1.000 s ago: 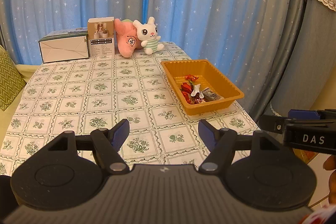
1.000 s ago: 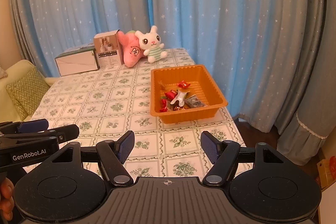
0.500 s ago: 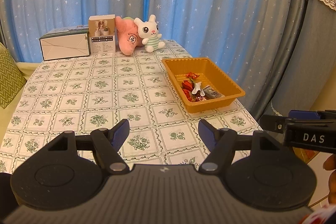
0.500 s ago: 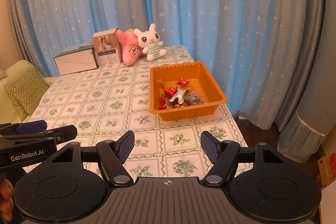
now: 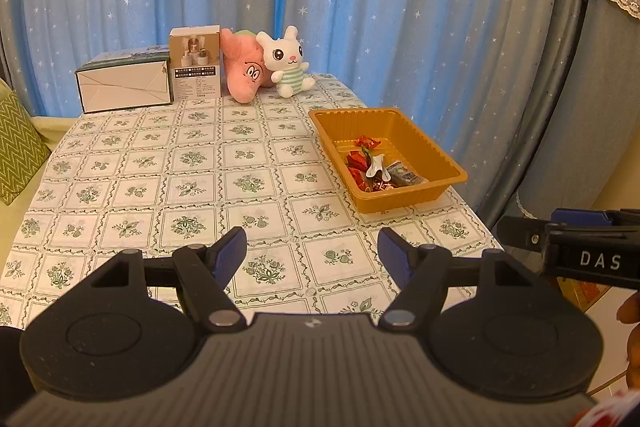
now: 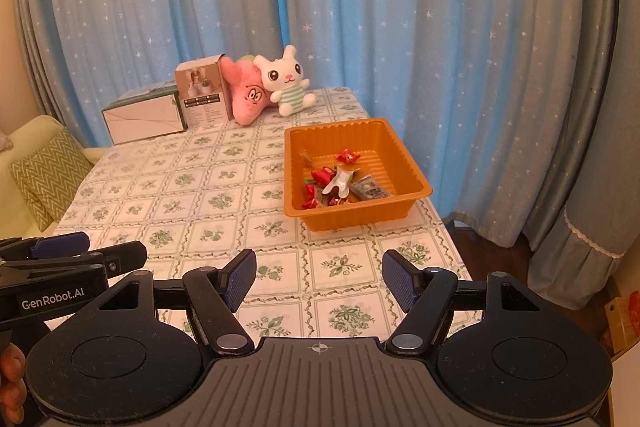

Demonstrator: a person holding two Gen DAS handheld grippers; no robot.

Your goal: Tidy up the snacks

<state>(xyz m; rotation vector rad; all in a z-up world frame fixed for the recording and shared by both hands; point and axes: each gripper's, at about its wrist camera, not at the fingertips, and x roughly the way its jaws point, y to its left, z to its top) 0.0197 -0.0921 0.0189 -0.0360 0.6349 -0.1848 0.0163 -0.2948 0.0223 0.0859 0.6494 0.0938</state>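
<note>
We see the snacks [image 6: 340,181], a small heap of red-wrapped sweets, one white wrapper and a flat grey packet, lying in the near half of a shallow orange plastic tray [image 6: 416,183]. That tray sits on a table covered with a white cloth printed in green floral squares [image 5: 160,187], close to the cloth's right-hand edge as both cameras look at it.

Well short of the tray, over the near end of the table, we hold the left gripper [image 5: 312,251] with its blue-padded jaws spread wide; nothing lies between them and they touch nothing. The right gripper [image 6: 319,273] stands just as wide, likewise with nothing in it and clear of the cloth. Each gripper shows at the margin of the other's view.

At the far end of the table stand a low white-and-green carton [image 5: 122,89], an upright beige product box [image 5: 195,63], a pink star-shaped plush [image 5: 242,71] and a white rabbit plush in a striped green top [image 5: 286,61], all before blue star-dotted curtains [image 6: 360,7].
</note>
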